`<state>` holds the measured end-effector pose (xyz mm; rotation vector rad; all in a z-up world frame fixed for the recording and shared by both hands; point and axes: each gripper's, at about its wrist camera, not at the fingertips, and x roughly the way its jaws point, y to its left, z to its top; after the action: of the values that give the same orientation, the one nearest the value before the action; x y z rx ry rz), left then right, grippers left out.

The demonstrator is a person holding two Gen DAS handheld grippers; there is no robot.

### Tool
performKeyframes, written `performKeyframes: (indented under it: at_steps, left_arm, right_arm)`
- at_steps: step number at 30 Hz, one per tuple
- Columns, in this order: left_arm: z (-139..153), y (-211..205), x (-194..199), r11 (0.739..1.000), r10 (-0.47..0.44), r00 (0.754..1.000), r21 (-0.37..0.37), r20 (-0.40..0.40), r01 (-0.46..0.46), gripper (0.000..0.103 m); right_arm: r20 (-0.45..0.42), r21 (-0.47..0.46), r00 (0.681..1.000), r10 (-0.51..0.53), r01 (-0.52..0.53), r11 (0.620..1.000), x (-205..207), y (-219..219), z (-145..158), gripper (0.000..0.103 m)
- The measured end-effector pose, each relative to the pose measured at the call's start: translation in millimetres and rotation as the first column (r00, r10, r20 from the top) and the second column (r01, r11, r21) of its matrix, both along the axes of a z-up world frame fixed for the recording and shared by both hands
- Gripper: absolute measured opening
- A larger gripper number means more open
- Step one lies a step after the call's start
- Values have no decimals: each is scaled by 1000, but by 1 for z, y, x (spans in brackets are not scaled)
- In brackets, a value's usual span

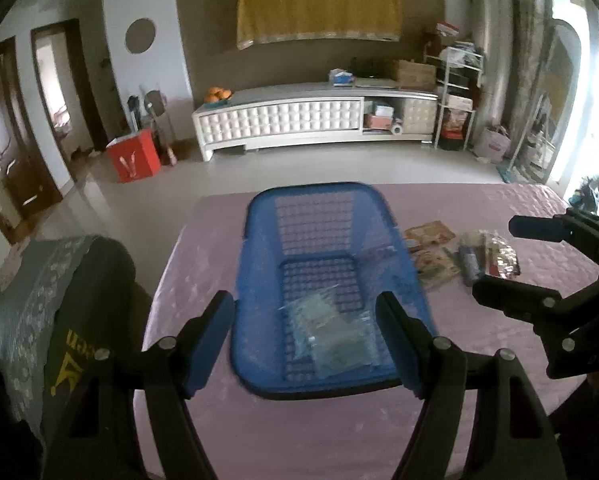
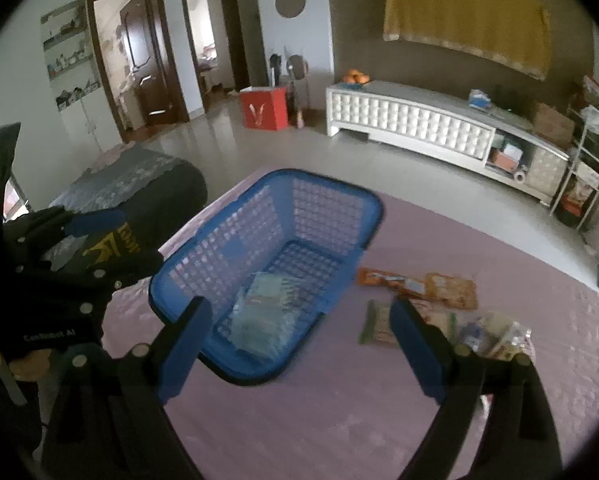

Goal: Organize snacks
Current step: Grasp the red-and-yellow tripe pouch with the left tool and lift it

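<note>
A blue perforated plastic basket (image 2: 275, 268) sat at the centre of both frames on a pink quilted surface (image 2: 339, 420), already holding one clear-wrapped pale green snack packet (image 2: 263, 316) near its nearer wall. To the basket's right, in the lower right of the right-wrist frame, lay the loose snacks: an orange foil packet (image 2: 391, 280), a tan biscuit bag (image 2: 453, 290), a green-edged wrapped bar (image 2: 377, 324) and a clear crinkled bag of mixed pieces (image 2: 495, 338), close together and partly overlapping. All looked light, thin and soft, their film probably slippery and the contents likely to crush, so a gentle pinch across a sealed edge or the flat middle seemed the safest hold. The right tool (image 2: 299, 344) stood wide and held nothing, hanging above the basket's right rim and the green-edged bar. The left tool (image 1: 307, 344) was likewise spread wide and unloaded over the basket's near end. Blur hid the packets' printing.
</note>
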<state>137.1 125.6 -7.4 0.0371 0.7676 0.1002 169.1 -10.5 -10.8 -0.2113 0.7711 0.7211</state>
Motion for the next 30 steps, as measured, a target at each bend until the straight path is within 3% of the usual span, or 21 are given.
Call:
performKeyframes:
  at_steps: [6,9,16,30]
  left_arm:
    - [8,-50,13,997,-79,997,27,8,79,71]
    - [12,-76,23,993,-117,993,36,15,116,81]
    - [10,-133,50,978,-207,978,36,3,206,81]
    - [-40,-222,117,940,-339,930,-13,-139,340,81]
  right_arm:
    - [18,19,997,-70,70,997,5,-47,11,93]
    - [18,21,994,-108,107,994,8,-69,12,93]
    - [7,22,976,-215,215,976,19,-134,7,93]
    - [-52,-14,920,-388,388,922,53,-231,-38,93]
